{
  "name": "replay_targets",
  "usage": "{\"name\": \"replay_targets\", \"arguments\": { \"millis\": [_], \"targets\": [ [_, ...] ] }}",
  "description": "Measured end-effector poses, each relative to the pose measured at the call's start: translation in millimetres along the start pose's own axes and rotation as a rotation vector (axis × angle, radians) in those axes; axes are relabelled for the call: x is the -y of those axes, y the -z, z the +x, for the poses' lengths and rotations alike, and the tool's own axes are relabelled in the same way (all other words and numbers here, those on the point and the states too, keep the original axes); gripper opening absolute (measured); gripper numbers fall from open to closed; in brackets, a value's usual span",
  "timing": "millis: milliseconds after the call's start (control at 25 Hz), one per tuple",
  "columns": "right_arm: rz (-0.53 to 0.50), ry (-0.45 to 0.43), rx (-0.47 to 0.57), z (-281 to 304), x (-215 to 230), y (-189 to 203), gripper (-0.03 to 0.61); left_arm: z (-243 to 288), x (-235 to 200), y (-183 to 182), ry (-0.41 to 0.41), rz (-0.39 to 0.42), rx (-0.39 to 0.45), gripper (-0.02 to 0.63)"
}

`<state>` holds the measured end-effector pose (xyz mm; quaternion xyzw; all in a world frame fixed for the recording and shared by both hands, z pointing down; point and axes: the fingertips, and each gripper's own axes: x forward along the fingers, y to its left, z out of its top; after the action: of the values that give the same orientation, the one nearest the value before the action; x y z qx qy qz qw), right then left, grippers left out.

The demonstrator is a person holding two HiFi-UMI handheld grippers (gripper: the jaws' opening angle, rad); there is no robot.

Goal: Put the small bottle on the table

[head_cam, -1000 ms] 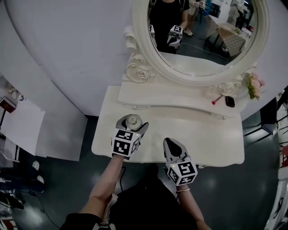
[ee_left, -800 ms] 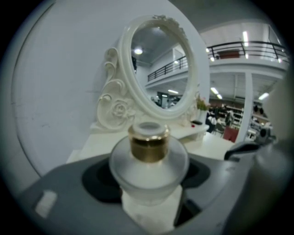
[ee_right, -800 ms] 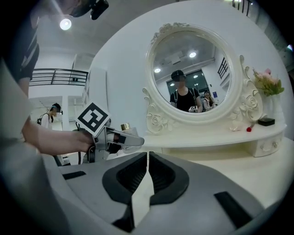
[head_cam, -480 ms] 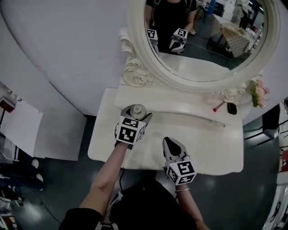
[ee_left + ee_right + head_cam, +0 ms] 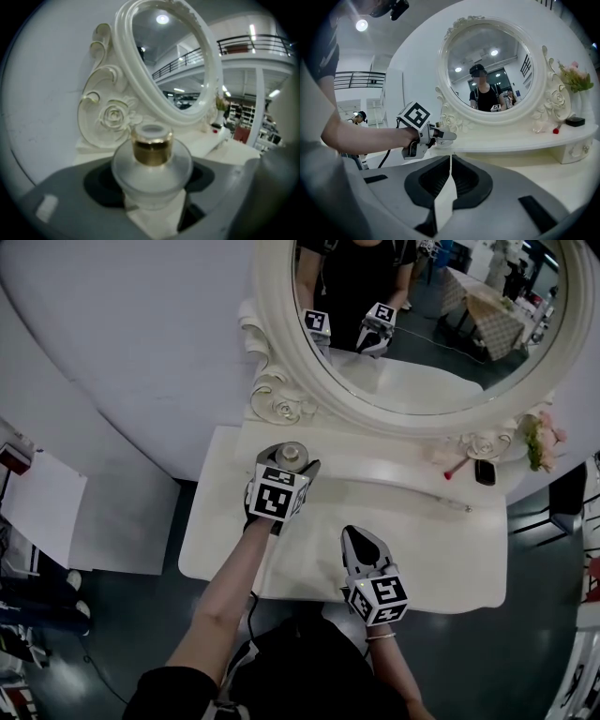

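A small frosted glass bottle (image 5: 152, 164) with a gold neck stands upright between the jaws of my left gripper (image 5: 152, 192), which is shut on it. In the head view the bottle (image 5: 292, 454) and left gripper (image 5: 286, 465) are at the left end of the dressing table's raised shelf (image 5: 394, 470), below the carved rose. I cannot tell whether the bottle touches the shelf. My right gripper (image 5: 361, 545) is shut and empty, low over the front middle of the white table (image 5: 450, 554). In the right gripper view its jaws (image 5: 450, 173) meet, and the left gripper (image 5: 440, 136) shows ahead.
An oval white-framed mirror (image 5: 422, 324) rises behind the shelf. At the shelf's right end are pink flowers (image 5: 539, 442), a small dark object (image 5: 485, 472) and a red item (image 5: 453, 470). The table's front edge runs just ahead of the person's body.
My left gripper has carried the bottle away from the table's front left, toward the mirror, to the shelf's left end. The right gripper has stayed where it was.
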<state>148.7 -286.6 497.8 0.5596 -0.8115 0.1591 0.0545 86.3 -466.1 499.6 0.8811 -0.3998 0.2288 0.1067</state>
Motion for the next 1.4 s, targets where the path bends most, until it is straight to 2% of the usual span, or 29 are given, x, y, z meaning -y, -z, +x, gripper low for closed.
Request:
{"name": "replay_targets", "arguments": {
  "millis": [600, 880, 1400],
  "targets": [
    [0.008, 0.008, -0.007, 8, 11, -2, 0.005, 35, -8, -6, -0.012, 0.011, -0.037, 0.337],
    [0.011, 0.017, -0.013, 7, 17, 0, 0.005, 49, -9, -13, -0.021, 0.044, -0.037, 0.339],
    [0.014, 0.014, -0.017, 6, 14, 1, 0.005, 59, -10, -20, -0.012, 0.046, -0.031, 0.341]
  ]
}}
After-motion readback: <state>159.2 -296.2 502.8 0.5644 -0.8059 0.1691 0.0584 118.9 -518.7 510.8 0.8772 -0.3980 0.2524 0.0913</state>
